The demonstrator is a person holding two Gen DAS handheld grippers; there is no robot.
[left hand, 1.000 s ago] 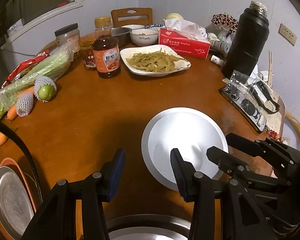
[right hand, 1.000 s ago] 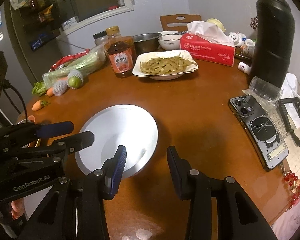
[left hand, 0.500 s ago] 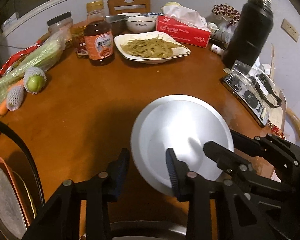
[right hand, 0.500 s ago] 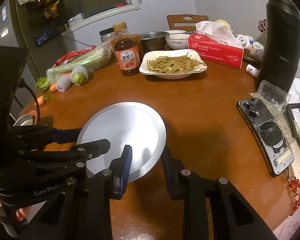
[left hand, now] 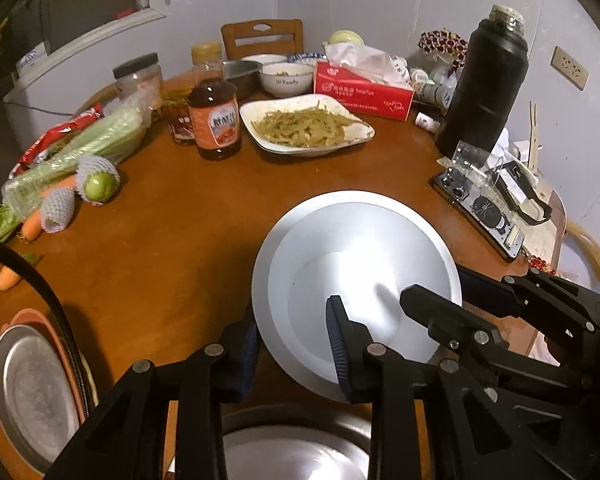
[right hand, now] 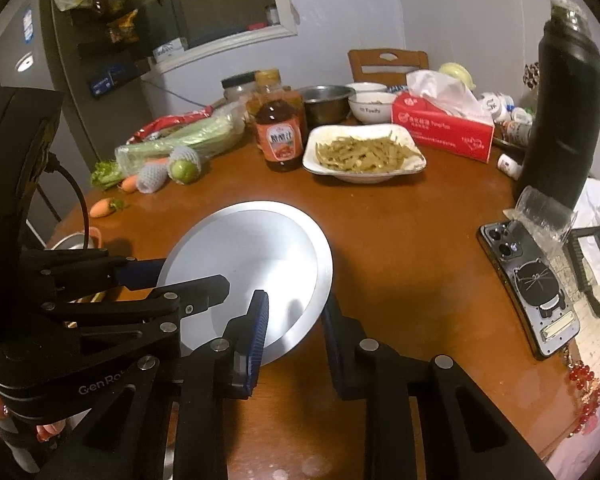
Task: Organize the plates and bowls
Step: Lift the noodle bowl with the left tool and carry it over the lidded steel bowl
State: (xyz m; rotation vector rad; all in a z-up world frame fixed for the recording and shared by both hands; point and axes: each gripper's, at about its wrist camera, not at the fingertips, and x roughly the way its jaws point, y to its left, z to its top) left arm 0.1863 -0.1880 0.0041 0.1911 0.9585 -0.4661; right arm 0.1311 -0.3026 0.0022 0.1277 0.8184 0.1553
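A round wooden table [left hand: 172, 248] stands in a dim room against pale walls, with a chair [left hand: 262, 38] at its far side.

From the left wrist camera: a white dish [left hand: 306, 126] at the far side holds yellowish vegetable strips. Behind it a small white bowl [left hand: 286, 78] has some food in it, next to a metal bowl [left hand: 242, 72] whose inside is hidden. A sauce bottle [left hand: 216, 120] of dark liquid stands left of the dish, a red tissue box [left hand: 362, 90] with tissue pulled up to the right, and a tall black flask [left hand: 484, 80] further right. An empty silver plate [left hand: 360, 280] is in the near middle, tilted. The left gripper [left hand: 294, 344] points steeply down, its jaws closing on the plate's near left rim, one finger under the rim and one over it. The right gripper [left hand: 440, 292] reaches in from the right onto the same plate. At lower left a metal plate [left hand: 28, 396] lies in an orange one, and another metal dish [left hand: 296, 452] sits under the gripper.

From the right wrist camera: the silver plate [right hand: 252, 264] is empty and tilted, its right edge raised. The right gripper [right hand: 296, 320] is clamped on its near right rim, angled downward. The left gripper [right hand: 172, 280] holds the opposite rim. A phone [right hand: 532, 280] lies flat at the right.
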